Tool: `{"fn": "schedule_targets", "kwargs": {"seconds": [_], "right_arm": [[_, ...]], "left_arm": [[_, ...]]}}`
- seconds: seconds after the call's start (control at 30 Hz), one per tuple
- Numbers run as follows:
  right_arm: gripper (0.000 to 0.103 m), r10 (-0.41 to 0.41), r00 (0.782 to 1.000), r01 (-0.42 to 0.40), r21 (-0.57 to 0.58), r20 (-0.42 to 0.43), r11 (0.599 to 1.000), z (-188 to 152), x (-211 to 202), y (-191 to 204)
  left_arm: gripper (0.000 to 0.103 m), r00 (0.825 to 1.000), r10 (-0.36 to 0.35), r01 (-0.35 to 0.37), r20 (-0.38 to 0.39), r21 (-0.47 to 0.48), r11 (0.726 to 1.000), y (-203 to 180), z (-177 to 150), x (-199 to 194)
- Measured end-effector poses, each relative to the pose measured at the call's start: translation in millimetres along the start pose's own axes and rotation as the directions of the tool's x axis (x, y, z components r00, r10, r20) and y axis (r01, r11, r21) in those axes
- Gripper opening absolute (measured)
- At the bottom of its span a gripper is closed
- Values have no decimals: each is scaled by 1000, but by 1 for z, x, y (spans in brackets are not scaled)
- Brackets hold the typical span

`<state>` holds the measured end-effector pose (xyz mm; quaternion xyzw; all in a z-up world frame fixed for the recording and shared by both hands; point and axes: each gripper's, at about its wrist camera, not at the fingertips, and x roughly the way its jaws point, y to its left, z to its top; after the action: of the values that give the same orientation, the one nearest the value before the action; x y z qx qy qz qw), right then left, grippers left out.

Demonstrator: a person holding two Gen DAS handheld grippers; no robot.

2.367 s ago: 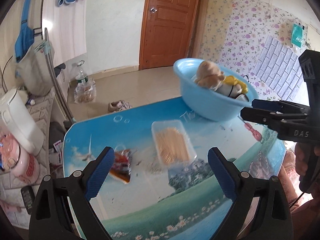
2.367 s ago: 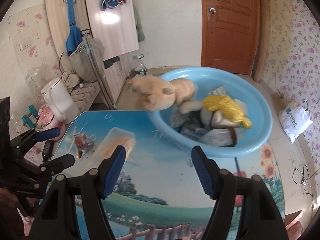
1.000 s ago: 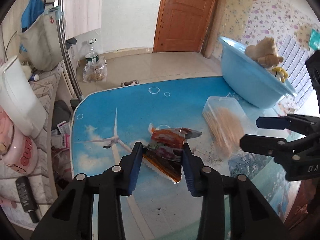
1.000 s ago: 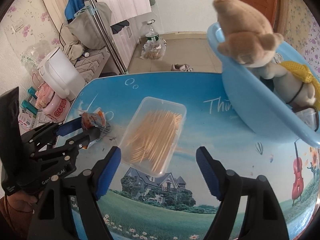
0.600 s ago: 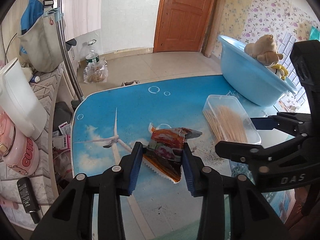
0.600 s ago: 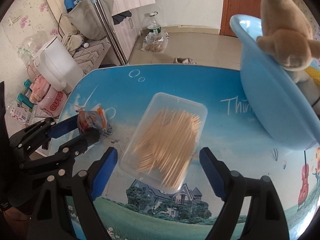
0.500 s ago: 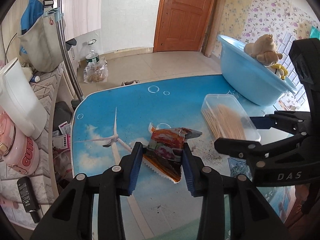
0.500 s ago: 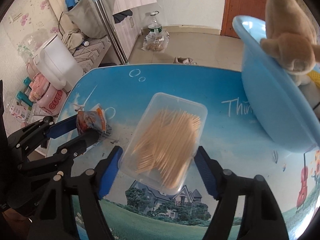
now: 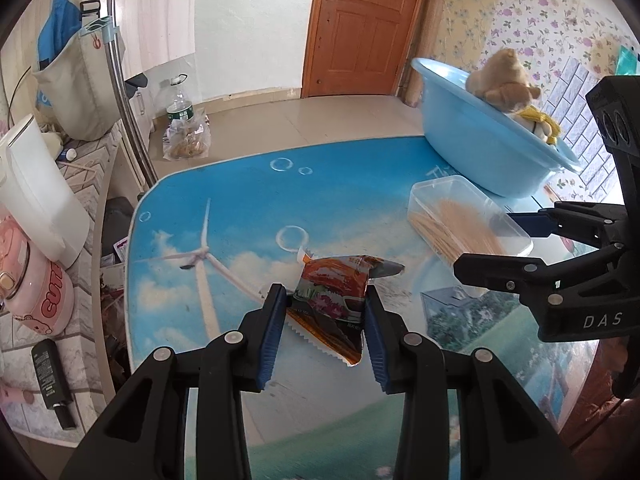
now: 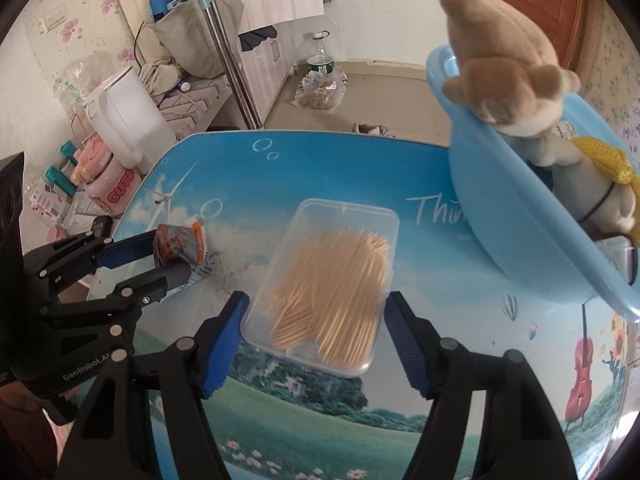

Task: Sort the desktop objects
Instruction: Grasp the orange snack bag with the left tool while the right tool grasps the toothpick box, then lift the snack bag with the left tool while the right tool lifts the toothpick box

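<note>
My left gripper [image 9: 324, 322] is shut on a red-brown snack packet [image 9: 334, 300] that lies on the blue picture table; it also shows in the right wrist view [image 10: 180, 246]. A clear plastic box of toothpicks [image 10: 324, 288] lies mid-table. My right gripper [image 10: 316, 334] is open, its blue pads on either side of the box's near end, close to its walls. In the left wrist view the box [image 9: 464, 220] is at the right with the right gripper [image 9: 496, 240] around it.
A light blue basin [image 10: 516, 216] stands at the table's far right, holding a tan plush toy [image 10: 504, 64], a yellow item and other things. Left of the table are a white kettle [image 10: 128, 120] and a pink jar [image 10: 108, 184]. A metal pole [image 9: 128, 108] stands behind.
My right gripper has moved forward and narrowed around the toothpick box. My left gripper stays shut on the snack packet in the same place.
</note>
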<state>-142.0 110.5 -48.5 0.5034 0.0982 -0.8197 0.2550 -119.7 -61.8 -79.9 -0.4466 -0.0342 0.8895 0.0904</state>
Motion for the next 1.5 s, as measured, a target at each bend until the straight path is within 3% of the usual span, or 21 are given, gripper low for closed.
{"fn": "schedule_targets", "kwargs": {"seconds": [0.8,1.5], "right_arm": [[67,2,1000,-2,35,7,999,-46,-28,-52],[67,-35,999,35,42,-1,999,-47,-27,-60]], "left_arm": [[37,999,-22,25,-49,75,997,-59,-10,-1],[40,998,-40,42,-50,51,998,-56,-10,3]]}}
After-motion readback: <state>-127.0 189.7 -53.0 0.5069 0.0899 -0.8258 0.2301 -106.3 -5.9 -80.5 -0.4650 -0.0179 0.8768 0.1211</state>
